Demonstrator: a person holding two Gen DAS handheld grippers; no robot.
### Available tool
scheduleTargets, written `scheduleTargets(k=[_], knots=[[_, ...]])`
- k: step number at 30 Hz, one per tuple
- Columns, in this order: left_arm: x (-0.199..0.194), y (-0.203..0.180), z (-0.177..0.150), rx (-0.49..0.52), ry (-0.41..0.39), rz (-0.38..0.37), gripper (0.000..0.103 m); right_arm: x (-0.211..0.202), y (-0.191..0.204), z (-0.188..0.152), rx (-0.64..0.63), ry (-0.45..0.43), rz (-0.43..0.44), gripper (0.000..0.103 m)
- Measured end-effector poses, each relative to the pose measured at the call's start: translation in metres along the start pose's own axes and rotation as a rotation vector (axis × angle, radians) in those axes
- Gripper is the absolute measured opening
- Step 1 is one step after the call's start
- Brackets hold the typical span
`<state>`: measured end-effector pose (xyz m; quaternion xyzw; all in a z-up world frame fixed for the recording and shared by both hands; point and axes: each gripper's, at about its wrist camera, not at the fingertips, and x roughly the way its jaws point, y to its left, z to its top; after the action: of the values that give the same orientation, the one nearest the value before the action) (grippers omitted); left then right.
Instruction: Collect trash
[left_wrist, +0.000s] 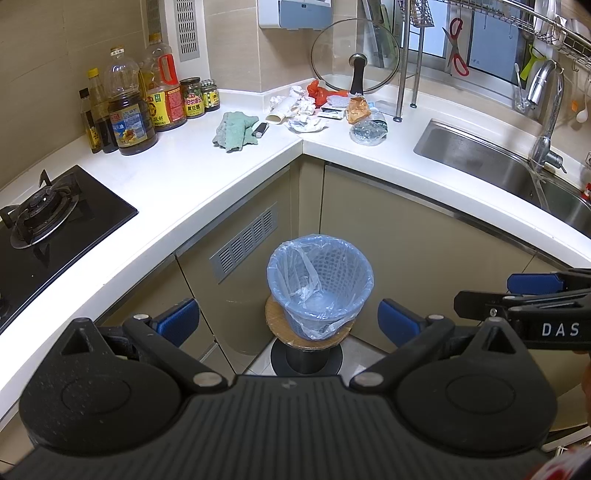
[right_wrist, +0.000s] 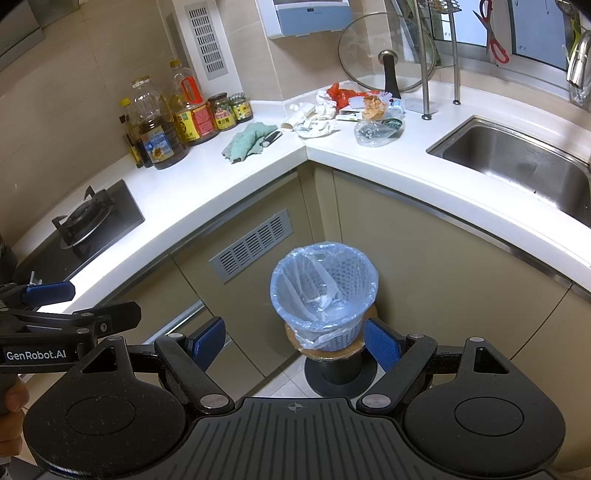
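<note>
1. While both units hang over the floor in the corner of the kitchen, the left hand-held gripper (left_wrist: 288, 320) has its jaws spread wide with nothing between the blue pads (left_wrist: 180, 319); the right hand-held gripper (right_wrist: 294, 339) is likewise wide apart and empty.
2. Each gripper shows in the other's view: the right one at the right edge of the left view (left_wrist: 517, 291), the left one at the left edge of the right view (right_wrist: 66, 299). They sit side by side, apart.
3. Bin (left_wrist: 320, 286): blue basket with a clear liner, on a round stand (left_wrist: 306, 338) on the floor, near and centred, below the inner corner of the worktop (left_wrist: 207, 173). Only the liner shows inside.
4. Trash (left_wrist: 325, 107): a pile on the far corner of the worktop, well apart from the bin and from both grippers. It holds crumpled white paper (left_wrist: 301, 105), a red bag (left_wrist: 319, 90), an orange-brown wrapper (left_wrist: 357, 110) and a crushed clear bottle (left_wrist: 367, 131).
5. Left of the pile: green cloth (left_wrist: 234, 131), with a lighter (left_wrist: 260, 130) just beside it.
6. Far left: oil and sauce bottles (left_wrist: 127, 118), and the hob (left_wrist: 40, 218) nearer.
7. Right: sink (left_wrist: 491, 162) with tap (left_wrist: 545, 122). A glass lid (left_wrist: 355, 55) stands behind the pile.
</note>
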<state>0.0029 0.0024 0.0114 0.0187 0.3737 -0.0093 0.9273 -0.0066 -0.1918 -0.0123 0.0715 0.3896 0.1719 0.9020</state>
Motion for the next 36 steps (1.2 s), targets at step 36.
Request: scheduleTargets(k=[36], knots=[[0.0012,-0.0004,0.0005,-0.003,0.003,0.003,0.103,0.0051,-0.0043,0.0005,0.007,0.004,0.013,0.082]])
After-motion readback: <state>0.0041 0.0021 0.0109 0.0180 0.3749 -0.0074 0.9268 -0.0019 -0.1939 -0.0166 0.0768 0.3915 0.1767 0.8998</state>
